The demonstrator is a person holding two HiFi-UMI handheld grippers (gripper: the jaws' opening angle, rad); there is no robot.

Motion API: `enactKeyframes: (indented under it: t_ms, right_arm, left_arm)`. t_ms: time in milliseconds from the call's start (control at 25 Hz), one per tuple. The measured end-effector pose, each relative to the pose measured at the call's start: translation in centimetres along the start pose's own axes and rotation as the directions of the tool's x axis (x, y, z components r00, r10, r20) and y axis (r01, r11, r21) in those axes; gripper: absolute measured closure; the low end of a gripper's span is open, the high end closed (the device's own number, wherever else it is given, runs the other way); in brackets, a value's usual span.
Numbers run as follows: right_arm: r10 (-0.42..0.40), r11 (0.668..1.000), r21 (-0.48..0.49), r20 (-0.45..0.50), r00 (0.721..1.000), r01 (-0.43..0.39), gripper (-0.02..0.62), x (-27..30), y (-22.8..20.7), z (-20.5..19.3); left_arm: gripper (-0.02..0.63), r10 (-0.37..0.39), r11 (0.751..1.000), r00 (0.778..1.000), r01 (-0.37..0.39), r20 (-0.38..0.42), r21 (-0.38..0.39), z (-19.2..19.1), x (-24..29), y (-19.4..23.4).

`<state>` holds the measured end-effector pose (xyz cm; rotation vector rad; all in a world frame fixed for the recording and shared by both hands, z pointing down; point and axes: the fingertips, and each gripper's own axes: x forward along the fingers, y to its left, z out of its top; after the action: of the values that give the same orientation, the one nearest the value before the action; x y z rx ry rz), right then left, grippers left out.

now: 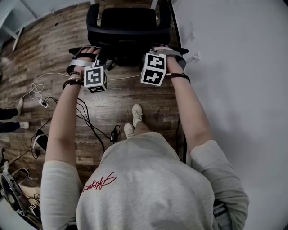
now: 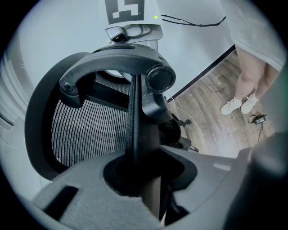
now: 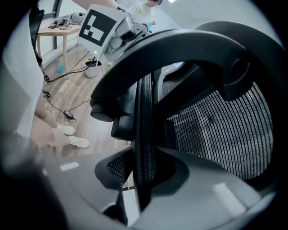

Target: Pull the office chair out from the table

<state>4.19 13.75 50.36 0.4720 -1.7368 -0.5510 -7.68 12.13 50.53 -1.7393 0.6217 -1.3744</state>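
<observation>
Two sets of tongs are engaged on one office chair. The left tongs are closed to a narrow gap on the thin black backrest rim, which runs upright between the jaws. The right tongs are clamped the same way on the rim at the opposite side of the backrest. The grey mesh panel lies just beside each grip, and a curved black bar arches across the top of the backrest, above both grips.

In the head view, the marker cubes sit side by side at the near edge of the chair, with both forearms extended toward them. The chair stands on the wooden floor, with its right armrest close to the edge of the white desk. The person's shoes stand on the floor behind the chair. Black cables trail across the floor to the left.
</observation>
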Motion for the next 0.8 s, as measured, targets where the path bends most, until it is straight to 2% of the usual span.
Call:
enactKeyframes:
  t_ms: [800]
  right_arm:
    - [-0.005,1.000,-0.004,-0.003,1.000,0.005,0.500,-2.5,3.3,-0.3]
  left_arm:
    - [0.512,0.001,1.000,1.000,-0.001,0.001,0.002,1.8,-2.9,-2.2]
